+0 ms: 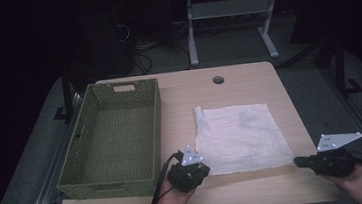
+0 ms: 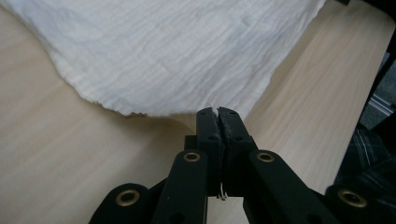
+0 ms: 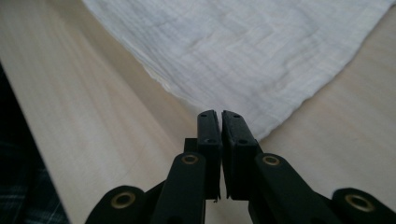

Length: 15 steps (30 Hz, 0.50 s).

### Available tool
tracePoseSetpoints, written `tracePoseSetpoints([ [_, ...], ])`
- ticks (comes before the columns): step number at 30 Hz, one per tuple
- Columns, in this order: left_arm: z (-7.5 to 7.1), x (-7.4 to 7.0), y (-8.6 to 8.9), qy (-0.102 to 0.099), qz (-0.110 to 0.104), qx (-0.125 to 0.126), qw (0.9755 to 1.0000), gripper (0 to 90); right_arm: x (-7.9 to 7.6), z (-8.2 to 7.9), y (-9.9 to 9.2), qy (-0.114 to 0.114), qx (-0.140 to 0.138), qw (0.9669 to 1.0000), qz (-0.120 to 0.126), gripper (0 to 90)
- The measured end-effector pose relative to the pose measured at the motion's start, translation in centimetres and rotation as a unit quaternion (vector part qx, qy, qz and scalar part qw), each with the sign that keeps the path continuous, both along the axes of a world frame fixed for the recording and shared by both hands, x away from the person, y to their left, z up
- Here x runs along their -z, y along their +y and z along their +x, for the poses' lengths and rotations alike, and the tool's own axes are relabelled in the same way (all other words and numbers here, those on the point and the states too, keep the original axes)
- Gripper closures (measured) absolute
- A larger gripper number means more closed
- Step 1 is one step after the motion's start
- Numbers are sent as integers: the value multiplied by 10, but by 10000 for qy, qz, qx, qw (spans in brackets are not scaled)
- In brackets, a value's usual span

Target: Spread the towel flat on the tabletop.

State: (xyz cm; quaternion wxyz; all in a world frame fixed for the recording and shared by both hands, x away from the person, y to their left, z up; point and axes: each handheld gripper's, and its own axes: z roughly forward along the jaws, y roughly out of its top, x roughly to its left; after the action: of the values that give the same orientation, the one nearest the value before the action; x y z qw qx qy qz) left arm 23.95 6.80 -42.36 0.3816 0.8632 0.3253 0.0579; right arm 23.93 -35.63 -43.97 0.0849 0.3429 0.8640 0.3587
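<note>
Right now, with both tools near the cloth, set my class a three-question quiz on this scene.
1. True or false: the white cloth lies inside the green basket.
2. What does the left tool pinch? A) the basket's handle B) the cloth's edge C) nothing
3. What is cut into the table near its far edge?
Key: 1 false; 2 B; 3 a round hole.

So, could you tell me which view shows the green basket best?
The high view: the green basket sits whole at the table's left, beside the white cloth. The two gripper views look at cloth and tabletop instead.
</note>
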Motion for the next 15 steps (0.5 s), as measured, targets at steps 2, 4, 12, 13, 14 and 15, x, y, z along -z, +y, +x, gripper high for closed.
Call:
tracePoseSetpoints([
  [2,-3,9,1,159,47,-7,9999,867,6,-7,3,147,-95,9998,-52,851],
  [4,-3,13,0,113,104,-90,9998,785,7,-8,4,187,-99,9998,-69,785],
  [12,12,10,-1,-75,155,-184,9997,631,4,3,5,60,-74,10000,27,658],
  [13,12,10,-1,-75,155,-184,9997,623,4,3,5,60,-74,10000,27,658],
  [14,16,9,-2,-103,162,-208,9996,615,3,5,6,34,-48,10000,34,646],
  [15,18,8,-1,-118,183,-206,9995,608,3,6,7,35,-31,10000,40,643],
])
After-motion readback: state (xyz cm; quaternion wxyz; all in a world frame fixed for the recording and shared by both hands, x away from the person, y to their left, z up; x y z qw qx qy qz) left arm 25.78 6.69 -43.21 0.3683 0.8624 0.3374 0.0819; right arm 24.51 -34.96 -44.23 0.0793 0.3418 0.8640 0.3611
